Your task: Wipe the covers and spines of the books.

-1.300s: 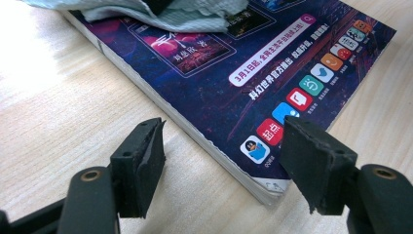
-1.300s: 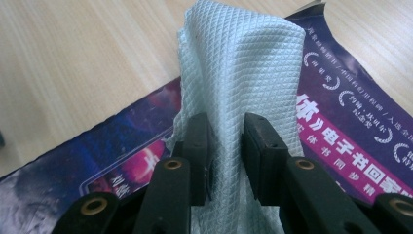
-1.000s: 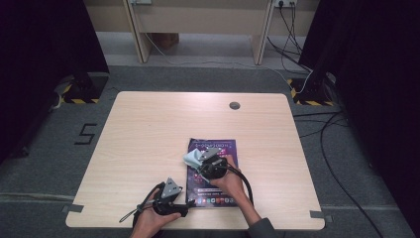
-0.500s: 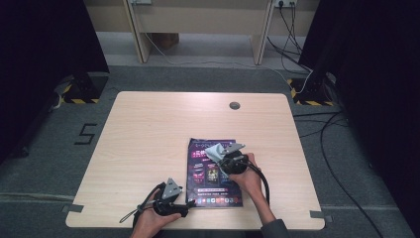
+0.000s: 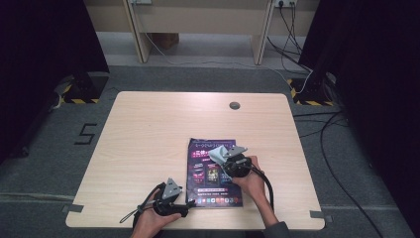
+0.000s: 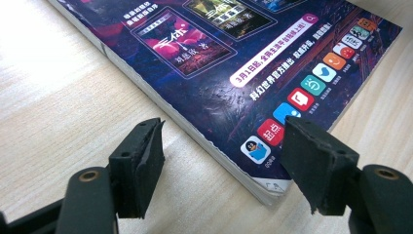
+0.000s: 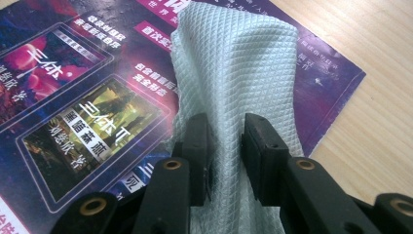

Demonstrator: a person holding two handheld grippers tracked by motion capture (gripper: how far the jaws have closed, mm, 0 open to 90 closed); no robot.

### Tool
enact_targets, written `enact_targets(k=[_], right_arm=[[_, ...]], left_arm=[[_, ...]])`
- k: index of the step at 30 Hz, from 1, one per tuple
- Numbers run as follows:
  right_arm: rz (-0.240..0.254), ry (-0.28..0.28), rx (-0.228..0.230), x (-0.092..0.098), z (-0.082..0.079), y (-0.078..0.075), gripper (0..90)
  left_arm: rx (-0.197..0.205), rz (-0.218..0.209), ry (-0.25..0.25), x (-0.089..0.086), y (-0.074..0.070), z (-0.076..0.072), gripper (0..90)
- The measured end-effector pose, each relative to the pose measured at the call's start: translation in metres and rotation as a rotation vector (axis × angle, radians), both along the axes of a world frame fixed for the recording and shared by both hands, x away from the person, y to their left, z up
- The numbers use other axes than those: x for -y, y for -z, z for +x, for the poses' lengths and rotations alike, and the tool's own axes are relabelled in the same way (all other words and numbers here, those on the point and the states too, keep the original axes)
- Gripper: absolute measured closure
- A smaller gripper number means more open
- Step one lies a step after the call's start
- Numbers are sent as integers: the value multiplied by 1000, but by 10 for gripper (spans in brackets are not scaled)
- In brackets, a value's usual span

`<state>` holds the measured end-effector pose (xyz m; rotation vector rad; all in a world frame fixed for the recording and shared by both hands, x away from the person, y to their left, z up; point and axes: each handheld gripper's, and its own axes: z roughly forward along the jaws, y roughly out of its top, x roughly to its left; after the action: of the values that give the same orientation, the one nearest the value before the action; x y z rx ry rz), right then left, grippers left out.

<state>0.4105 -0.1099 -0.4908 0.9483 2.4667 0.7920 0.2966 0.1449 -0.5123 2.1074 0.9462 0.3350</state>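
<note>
Cloth [image 7: 238, 73] pinched in right gripper [image 7: 226, 146] wipes magazine [image 5: 214, 171]; left gripper [image 6: 221, 163], jaws apart, straddles its corner. Flat, overlapping strokes should work best.

High view: tabletop [image 5: 148, 134] evenly lit from above, soft short shadows under hands; surroundings left and right fall to near-black. Slightly soft, low detail, no motion blur.

Left gripper view: bright patch on wood at upper left, washed out; glossy magazine [image 6: 234, 63] cover shows specular sheen on embossed area; near black tongs [image 6: 221, 165] reasonably sharp, far cover text softer.

Right gripper view: white cloth [image 7: 238, 83] well exposed, weave crisp; tongs at bottom edge dark, slightly soft; cover dim, mild glare.
</note>
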Motion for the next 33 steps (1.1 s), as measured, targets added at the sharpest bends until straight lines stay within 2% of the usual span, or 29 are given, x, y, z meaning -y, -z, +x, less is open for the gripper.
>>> enact_targets(k=[6,14,17,27,33], right_arm=[[32,-32,-8,-15,-1,2,718],[34,-99,-8,-45,-4,2,717],[30,-117,-2,-50,-5,3,717],[47,-127,-17,-47,-3,3,706],[30,-99,-8,-39,0,2,706]], left_arm=[[-10,-7,-2,-1,0,1,309],[2,2,-4,0,0,0,307],[12,11,-7,1,0,-1,306],[16,16,-3,1,0,-1,304],[10,8,-3,1,0,0,302]])
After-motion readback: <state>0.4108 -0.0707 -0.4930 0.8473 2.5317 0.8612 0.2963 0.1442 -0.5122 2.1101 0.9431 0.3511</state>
